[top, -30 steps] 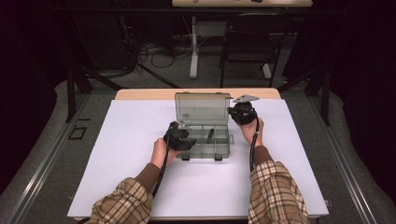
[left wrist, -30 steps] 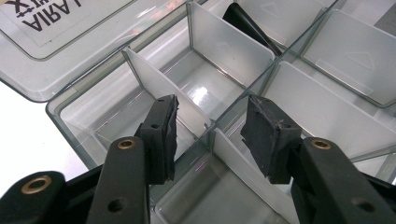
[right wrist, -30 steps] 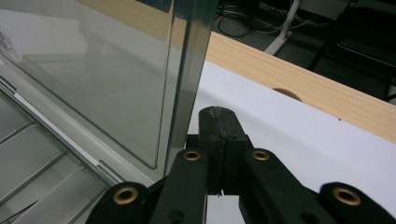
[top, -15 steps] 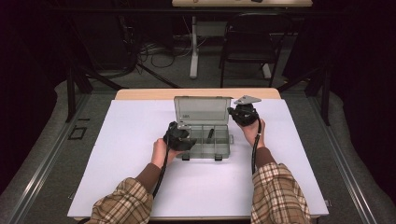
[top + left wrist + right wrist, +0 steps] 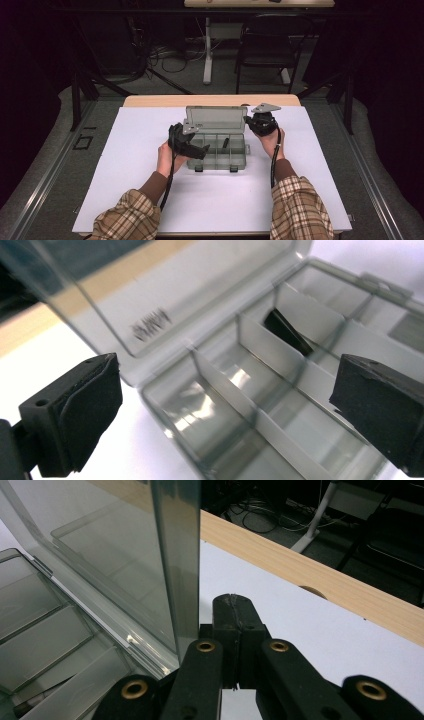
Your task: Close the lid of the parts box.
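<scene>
white table point(image 5: 125, 165) brightly lit, dark surroundings; glare on clear box point(image 5: 235, 380); near edges blurred.

Raised lettering marks the clear box lid point(image 5: 150, 322), but it is too blurred to read.

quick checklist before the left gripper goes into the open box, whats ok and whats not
1. Lid open, standing up behind the compartments: ok.
2. Right gripper shut, beside the lid's edge; whether it presses on the lid: cannot tell.
3. Left gripper open wide, over the box: ok.
4. Dividers upright: ok.
5. Dark piece in a middle compartment, not between the jaws: not ok for a grasp yet.
6. Box steady on the white table: cannot tell.
</scene>
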`<state>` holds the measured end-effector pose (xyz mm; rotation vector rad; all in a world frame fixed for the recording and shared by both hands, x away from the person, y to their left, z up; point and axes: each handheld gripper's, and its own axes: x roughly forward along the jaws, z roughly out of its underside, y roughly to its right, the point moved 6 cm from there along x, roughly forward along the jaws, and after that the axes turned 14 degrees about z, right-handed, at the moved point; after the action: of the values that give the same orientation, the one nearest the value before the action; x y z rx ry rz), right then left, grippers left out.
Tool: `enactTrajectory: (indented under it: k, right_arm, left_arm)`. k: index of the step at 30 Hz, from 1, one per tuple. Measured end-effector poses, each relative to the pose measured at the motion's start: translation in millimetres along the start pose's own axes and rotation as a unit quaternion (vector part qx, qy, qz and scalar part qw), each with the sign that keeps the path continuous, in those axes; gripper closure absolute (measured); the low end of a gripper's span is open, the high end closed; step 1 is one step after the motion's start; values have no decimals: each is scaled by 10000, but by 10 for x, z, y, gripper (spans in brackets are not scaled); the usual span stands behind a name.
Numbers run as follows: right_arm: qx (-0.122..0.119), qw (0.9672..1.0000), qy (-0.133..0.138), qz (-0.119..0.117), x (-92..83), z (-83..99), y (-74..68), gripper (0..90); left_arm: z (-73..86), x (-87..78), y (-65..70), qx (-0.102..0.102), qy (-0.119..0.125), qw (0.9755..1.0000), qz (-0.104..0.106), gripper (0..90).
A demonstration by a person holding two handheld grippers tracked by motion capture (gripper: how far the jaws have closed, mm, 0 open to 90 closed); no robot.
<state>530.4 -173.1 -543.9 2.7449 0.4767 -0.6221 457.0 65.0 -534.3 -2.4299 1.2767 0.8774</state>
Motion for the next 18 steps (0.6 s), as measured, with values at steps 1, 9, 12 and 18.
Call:
enactTrajectory:
  k: [1, 9, 12, 18]
  right_arm:
    - [3, 10000, 0, -7, -2, 2, 0, 900]
    - [17, 10000, 9, -29, -7, 3, -8, 900]
    - [5, 10000, 5, -29, -12, 3, -15, 900]
    - [-33, 10000, -9, -44, 0, 5, -32, 900]
  left_arm:
    - [-31, -33, -33, -51, 85, 9999, -25, 0]
    - [-308, -289, -322, 269, 89, 9985, -471, 89]
    - [-383, -338, -406, 384, 16, 9973, -623, 176]
    - [-462, -379, -464, 599, 4, 9961, -640, 472]
